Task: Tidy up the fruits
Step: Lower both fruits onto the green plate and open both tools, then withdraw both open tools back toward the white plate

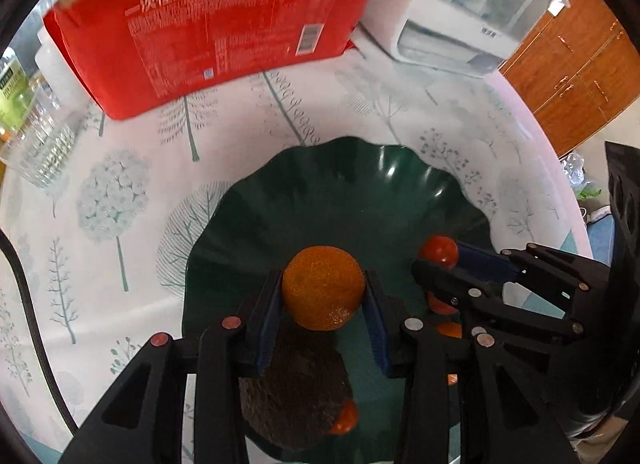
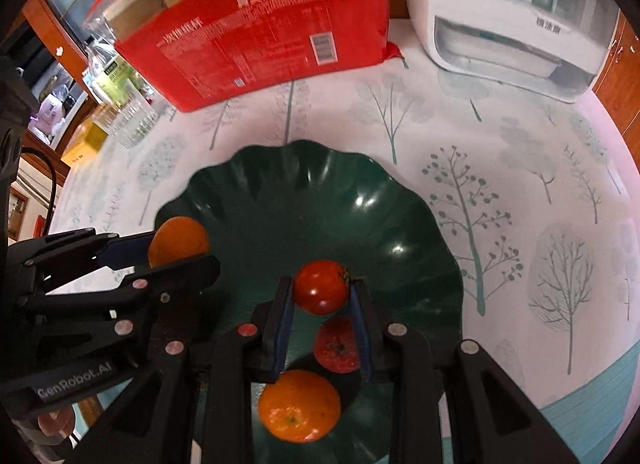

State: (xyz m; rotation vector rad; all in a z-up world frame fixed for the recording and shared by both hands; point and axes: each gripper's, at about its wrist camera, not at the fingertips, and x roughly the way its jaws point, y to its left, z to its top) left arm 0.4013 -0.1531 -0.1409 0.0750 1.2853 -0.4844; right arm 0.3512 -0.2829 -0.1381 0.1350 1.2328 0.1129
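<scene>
Green and glossy, the scalloped bowl [image 1: 360,192] sits on the tree-print tabletop [image 1: 132,200], and both of my tools hang over it with fruit in them. On my left side, the left gripper [image 1: 323,296] has its fingers [image 1: 267,316] clamped on a tangerine [image 1: 323,287], held above the bowl and not yet touching anything below. Under it lies a dark, rough-skinned fruit [image 1: 292,392], probably an avocado, with a small orange-red fruit [image 1: 346,419] tucked against it. Moving right, the right gripper [image 2: 320,296] has its fingers [image 2: 281,324] pressed on a red tomato [image 2: 321,286], also over the bowl. Below that I see another tomato [image 2: 336,344] and a second tangerine [image 2: 299,404] already resting inside.

My read is that the sorting is well along: several fruits are in the bowl, two more are in hand above it, and no loose fruit shows on the cloth in either view. What remains, I judge, is setting these two down and letting go. I would place them in the open far half, since the near side is crowded.
</scene>
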